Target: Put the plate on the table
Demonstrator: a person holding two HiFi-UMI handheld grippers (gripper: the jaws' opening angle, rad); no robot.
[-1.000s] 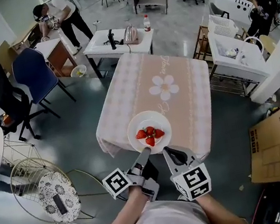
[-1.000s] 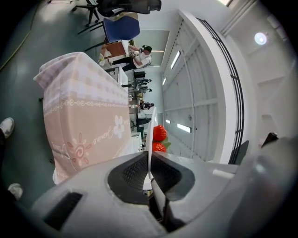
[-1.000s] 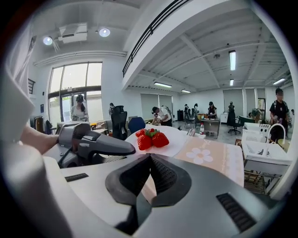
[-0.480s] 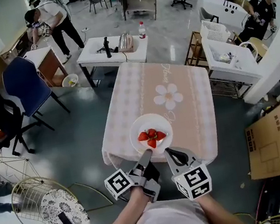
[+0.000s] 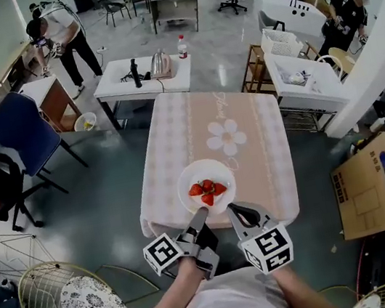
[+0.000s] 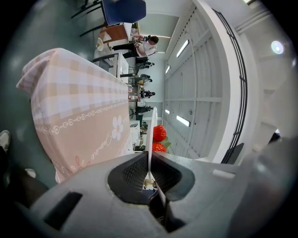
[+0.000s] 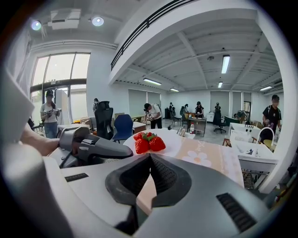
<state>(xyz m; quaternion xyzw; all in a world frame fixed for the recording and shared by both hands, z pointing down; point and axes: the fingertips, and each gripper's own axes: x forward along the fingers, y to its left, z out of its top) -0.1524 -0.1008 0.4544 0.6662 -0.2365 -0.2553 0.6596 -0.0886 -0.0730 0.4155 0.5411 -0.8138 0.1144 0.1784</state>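
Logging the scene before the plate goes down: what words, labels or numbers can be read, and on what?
Nothing reads clearly.
On the tablecloth: cursive script by the flower, too blurred to read.
On the cardboard box: blue print, too small to read.
On the left gripper and right gripper: square markers only, no words.
On the plate: none.
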